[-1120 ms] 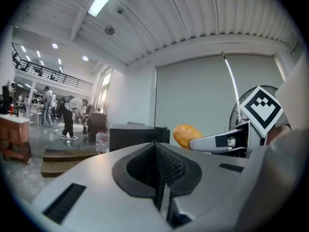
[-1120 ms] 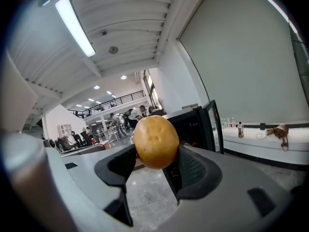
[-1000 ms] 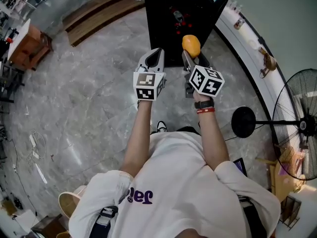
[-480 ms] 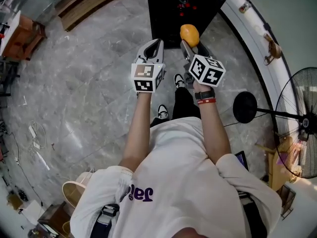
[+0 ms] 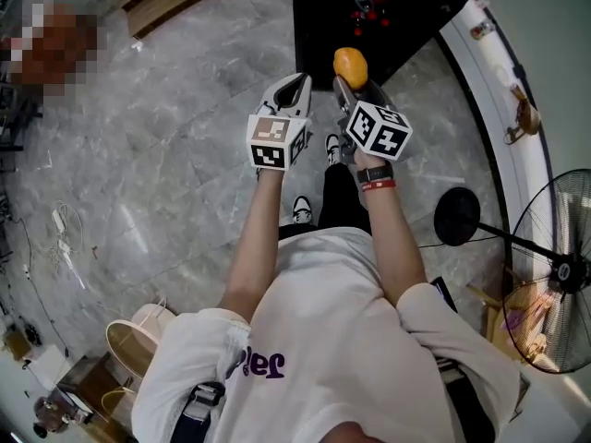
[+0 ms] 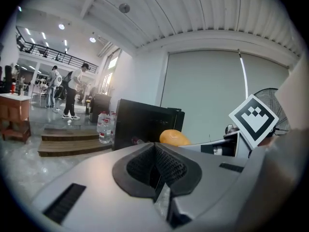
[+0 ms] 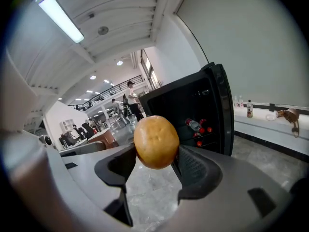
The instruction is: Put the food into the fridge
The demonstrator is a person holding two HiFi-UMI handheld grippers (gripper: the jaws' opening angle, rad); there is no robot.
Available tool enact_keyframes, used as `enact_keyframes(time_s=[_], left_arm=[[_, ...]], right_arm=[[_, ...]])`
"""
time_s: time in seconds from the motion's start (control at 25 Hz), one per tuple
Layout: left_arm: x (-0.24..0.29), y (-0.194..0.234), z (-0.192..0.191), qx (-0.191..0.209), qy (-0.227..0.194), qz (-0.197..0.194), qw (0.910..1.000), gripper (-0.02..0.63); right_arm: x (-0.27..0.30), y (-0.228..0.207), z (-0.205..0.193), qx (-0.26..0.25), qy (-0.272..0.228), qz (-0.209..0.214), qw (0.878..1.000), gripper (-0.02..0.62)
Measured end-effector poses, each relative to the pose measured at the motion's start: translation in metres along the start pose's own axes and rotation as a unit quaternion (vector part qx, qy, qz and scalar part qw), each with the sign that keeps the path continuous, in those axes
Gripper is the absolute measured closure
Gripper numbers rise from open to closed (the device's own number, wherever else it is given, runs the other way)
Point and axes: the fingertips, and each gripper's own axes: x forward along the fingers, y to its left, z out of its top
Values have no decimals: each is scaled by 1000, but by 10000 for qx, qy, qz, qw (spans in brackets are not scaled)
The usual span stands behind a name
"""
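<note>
Two grippers have come lower, toward the open fridge [image 5: 319,26] at the far side. We grasp the orange [image 7: 156,142] in the right gripper [image 7: 155,161]. The left gripper [image 6: 155,168] is clenched and empty. We judge that placement inside comes next.

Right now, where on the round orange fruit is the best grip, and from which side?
Across its widest middle, a pad on each flank, coming from the person's side. The fruit is round and smooth, so an off-centre pinch would likely squeeze it out. The right gripper now holds it somewhat lower.
</note>
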Motion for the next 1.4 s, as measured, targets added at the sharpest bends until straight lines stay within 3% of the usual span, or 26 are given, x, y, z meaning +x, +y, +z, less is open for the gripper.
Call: enact_keyframes(time_s=[0.4,1.4], left_arm=[[52,12,-45,-29,415,-76,9991,588],[133,35,-87,-246,633,-157,9976,588]], right_arm=[[50,-48,-30,185,437,-21,9989,309],[138,-111,-43,-55,736,1,9973,308]])
